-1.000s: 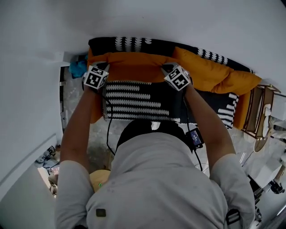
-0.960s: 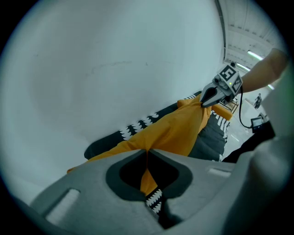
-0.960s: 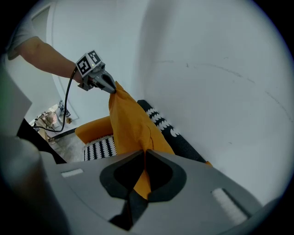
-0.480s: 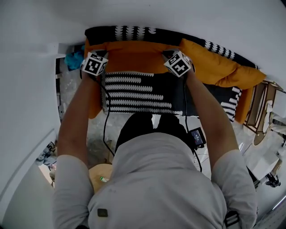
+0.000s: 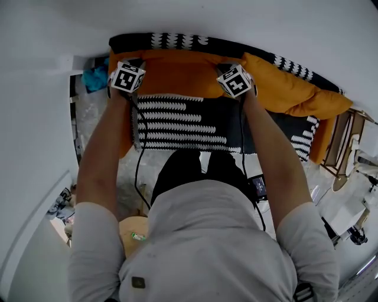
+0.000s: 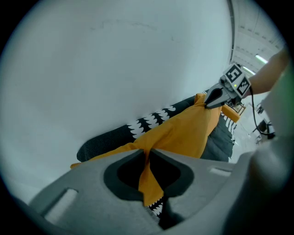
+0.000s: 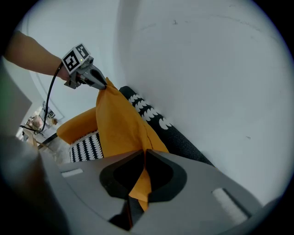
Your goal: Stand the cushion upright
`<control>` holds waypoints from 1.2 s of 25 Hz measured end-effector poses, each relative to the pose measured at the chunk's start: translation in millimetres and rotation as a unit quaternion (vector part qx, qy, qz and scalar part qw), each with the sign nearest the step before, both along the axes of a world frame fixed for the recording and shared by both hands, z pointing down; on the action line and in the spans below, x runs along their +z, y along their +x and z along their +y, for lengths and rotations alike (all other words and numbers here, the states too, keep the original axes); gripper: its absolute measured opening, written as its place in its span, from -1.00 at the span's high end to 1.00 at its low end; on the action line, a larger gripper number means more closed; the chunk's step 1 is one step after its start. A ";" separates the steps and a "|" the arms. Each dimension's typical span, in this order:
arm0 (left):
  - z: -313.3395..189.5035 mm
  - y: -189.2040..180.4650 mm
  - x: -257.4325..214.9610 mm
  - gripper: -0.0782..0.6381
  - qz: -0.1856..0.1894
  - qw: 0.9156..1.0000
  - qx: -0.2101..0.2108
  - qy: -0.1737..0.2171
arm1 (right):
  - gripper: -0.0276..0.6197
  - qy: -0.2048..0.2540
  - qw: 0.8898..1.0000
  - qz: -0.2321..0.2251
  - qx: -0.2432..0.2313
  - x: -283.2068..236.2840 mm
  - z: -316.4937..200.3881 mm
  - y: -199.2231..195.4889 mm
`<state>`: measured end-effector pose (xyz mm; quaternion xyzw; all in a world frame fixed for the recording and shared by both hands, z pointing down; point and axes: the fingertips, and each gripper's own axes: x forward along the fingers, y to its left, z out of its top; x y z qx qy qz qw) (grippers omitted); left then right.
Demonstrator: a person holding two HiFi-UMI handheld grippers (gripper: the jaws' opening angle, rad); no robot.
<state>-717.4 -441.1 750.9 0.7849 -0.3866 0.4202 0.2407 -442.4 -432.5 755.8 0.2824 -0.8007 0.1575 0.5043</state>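
Observation:
An orange cushion (image 5: 177,74) stands on its edge on the sofa and leans toward the patterned backrest (image 5: 177,40) at the wall. My left gripper (image 5: 134,62) pinches its upper left corner. A fold of orange cloth (image 6: 149,176) runs between the pads, whose jaws have just been opening a little. My right gripper (image 5: 224,65) is shut on the upper right corner, with cloth (image 7: 140,183) clamped between its pads. In the left gripper view the right gripper (image 6: 207,103) bites the far corner. The right gripper view shows the left gripper (image 7: 104,85) likewise.
The sofa seat (image 5: 177,127) is black with white zigzag rows. A second orange cushion (image 5: 289,88) lies to the right along the backrest. A white wall (image 5: 248,17) rises right behind. A wooden chair (image 5: 345,150) stands at the right and a blue cloth (image 5: 94,79) at the left.
Both grippers have carried the cushion's top corners toward the wall and the sofa back. The cushion now stands closer to the backrest.

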 end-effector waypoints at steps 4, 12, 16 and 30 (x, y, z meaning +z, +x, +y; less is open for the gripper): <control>-15.7 -4.3 7.8 0.60 -0.004 1.000 -0.012 -0.003 | 0.77 0.005 1.000 0.007 0.004 2.7 -18.0 -4.5; -25.5 0.0 7.2 0.41 -0.014 1.000 -0.004 -0.004 | 0.64 0.000 1.000 0.013 -0.010 9.9 -27.7 -2.2; -24.0 5.0 -6.9 0.32 -0.008 1.000 0.000 0.010 | 0.52 0.011 1.000 0.005 -0.005 -0.5 -27.5 -4.5; 23.2 21.7 -109.2 0.30 0.032 0.995 -0.011 0.092 | 0.47 0.092 0.993 -0.076 -0.005 -105.3 11.3 -24.4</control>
